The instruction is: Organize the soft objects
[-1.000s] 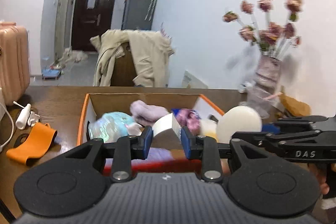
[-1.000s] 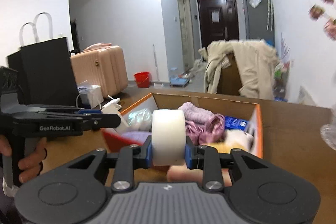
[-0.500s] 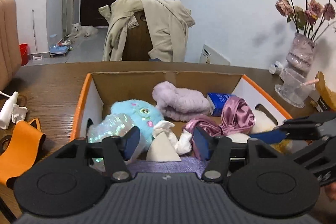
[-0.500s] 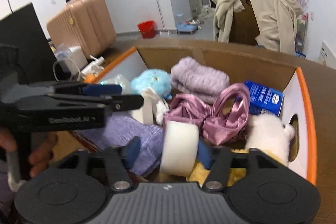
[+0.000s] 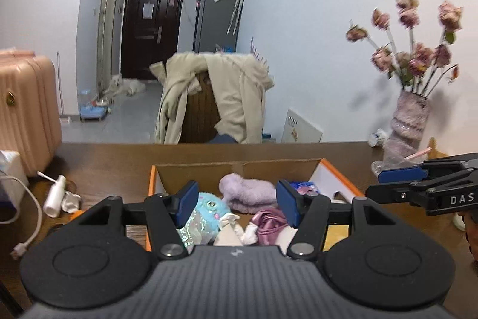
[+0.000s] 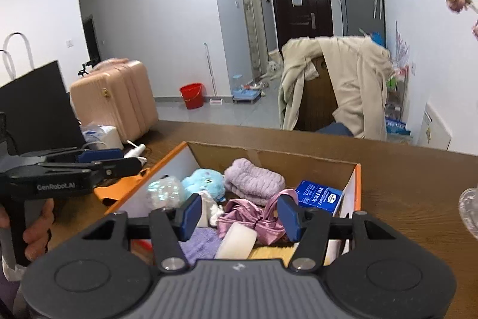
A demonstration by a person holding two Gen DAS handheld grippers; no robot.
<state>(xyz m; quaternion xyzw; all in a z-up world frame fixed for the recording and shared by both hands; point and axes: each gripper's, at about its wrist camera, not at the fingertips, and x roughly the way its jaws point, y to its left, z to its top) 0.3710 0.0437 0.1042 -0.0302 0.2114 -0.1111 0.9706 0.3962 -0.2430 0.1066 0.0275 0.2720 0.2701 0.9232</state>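
Your left gripper [image 5: 237,204] hangs over the near edge of the cardboard box [image 6: 357,178], jaws spread, nothing between the pads. Your right gripper [image 6: 239,214] is likewise spread and empty, though its jaws have just eased in slightly. The white foam roll [image 6: 237,239] lies inside the box at its near edge, touching the pink satin cloth [image 6: 257,214]. The blue plush [image 6: 204,183] and lilac towel [image 6: 254,181] sit toward the far wall. The box stands mid-desk [image 6: 403,178].
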